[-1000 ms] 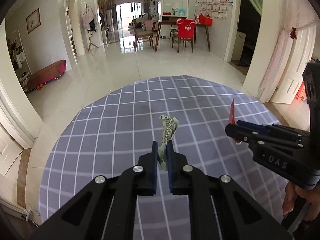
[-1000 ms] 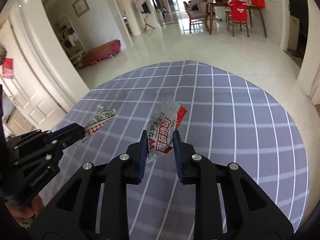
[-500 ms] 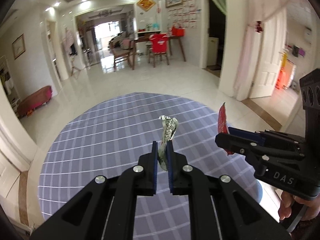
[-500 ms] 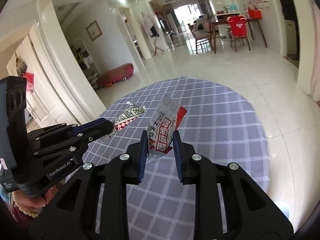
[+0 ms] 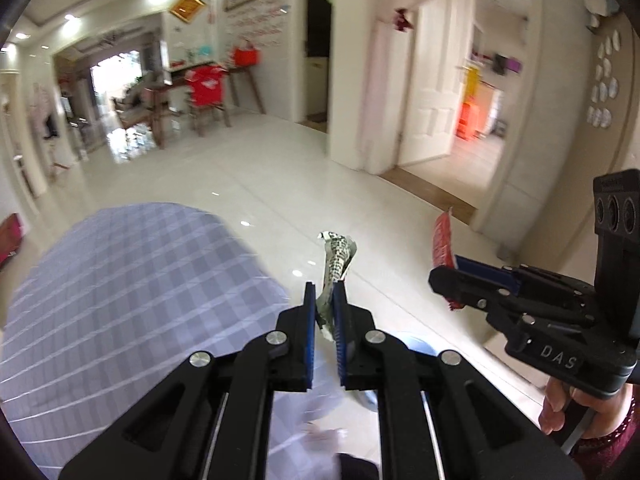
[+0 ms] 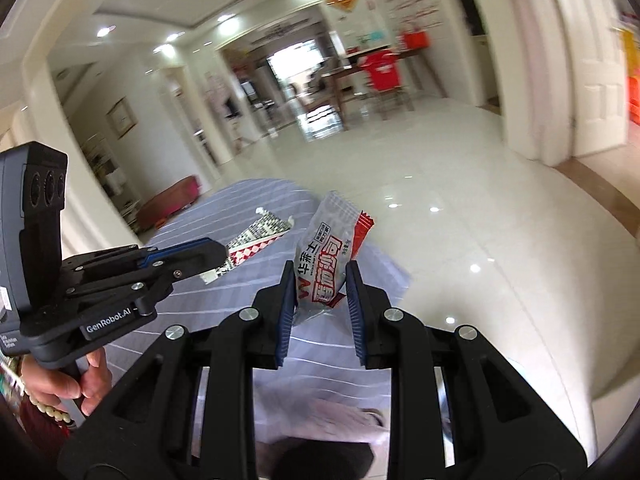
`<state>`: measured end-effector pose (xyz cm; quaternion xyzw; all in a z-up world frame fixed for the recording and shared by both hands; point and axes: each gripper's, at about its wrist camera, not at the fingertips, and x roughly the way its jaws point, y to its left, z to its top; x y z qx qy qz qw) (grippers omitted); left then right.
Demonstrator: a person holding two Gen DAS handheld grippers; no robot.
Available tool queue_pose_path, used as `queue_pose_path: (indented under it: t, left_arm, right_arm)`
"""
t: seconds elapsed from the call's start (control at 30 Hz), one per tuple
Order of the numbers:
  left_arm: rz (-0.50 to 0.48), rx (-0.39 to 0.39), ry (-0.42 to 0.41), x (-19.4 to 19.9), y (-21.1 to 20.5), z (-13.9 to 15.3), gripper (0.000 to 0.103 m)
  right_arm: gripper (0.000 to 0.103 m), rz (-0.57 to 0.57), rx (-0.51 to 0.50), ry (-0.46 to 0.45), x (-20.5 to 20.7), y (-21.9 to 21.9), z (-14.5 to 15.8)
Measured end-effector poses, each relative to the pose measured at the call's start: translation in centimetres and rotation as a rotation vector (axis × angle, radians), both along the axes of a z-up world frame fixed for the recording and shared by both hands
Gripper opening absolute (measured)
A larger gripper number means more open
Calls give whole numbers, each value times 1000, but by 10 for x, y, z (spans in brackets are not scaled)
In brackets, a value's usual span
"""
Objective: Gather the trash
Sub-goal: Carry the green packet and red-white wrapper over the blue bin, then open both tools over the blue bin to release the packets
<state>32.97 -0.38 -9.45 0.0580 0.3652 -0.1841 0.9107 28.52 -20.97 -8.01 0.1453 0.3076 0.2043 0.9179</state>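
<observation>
While pinched, red-and-white wrapper (image 6: 326, 264) stands upright.

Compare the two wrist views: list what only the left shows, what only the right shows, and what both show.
Only the left wrist view shows a pale blue round object on the floor, partly hidden behind the left tongs, and the right tongs' "DAS" marking.

Only the right wrist view shows the printed face of the white-and-red snack wrapper in the right tongs, and the maroon padded bench.

Both show the grey checked tablecloth, the crumpled black-and-white patterned wrapper, and the red-draped chair.
</observation>
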Motion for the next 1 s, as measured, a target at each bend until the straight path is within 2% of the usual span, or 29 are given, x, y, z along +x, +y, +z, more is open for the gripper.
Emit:
queue_pose_path:
  t: [0.2,0.37,0.43,0.5,0.53,0.57,0.77,1.0]
  left_arm:
    - [-109,-8,81,16,-67,-31,8]
    - [-186,7,141,25,-120,-58,9]
    - [-215,7,171,29,-140,-67,13]
    - [-210,11,198,34,-156,-76,42]
    - [-200,16,193,33,-164,-79,69]
    - [-184,24,176,33,-168,-81,77]
    - [-154,79,170,24,-166,-94,77]
    - [-85,112,154,21,-140,-88,78]
  right_arm:
    - [24,-137,25,39,-16,-73,-29]
    - [24,-221,58,77,-26,-115,-55]
    - [24,-247,71,87,-31,-127,-63]
    - [24,-281,83,94,-35,-141,-70]
    - [24,-291,90,98,-37,-146,-73]
    - [25,-303,97,106,-39,-152,-77]
    - [25,-307,103,148,-37,-159,-92]
    - [25,-272,87,159,-29,-142,-92]
